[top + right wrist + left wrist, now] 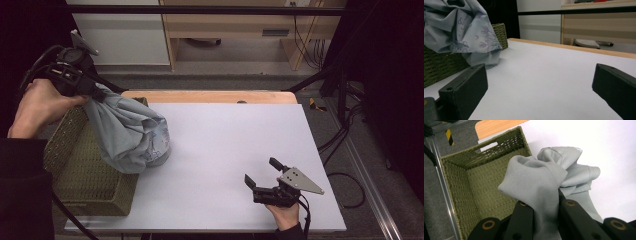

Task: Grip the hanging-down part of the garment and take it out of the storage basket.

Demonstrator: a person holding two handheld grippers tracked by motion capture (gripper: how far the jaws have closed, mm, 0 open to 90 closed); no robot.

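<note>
High view. The left gripper [95,92], jaws clamped on a gathered fold, holds the pale grey-blue garment [131,135] raised over the woven basket [80,170]; the cloth hangs below the jaws, its lower end resting on the table [225,145] just beside the basket's rim. The step in hand appears to be lifting the garment into the basket. The right gripper [265,176] sits low, well apart from the cloth, jaws wide and empty.

Left gripper view. The fabric [541,185], finely ribbed and bunched, fills the gap between the jaws; the open basket [474,182] lies beyond them. The next move likely calls for carrying the trailing end over the rim before release.

Right gripper view. Ahead of the spread jaws, the garment [466,32] shows a faint floral print.
</note>
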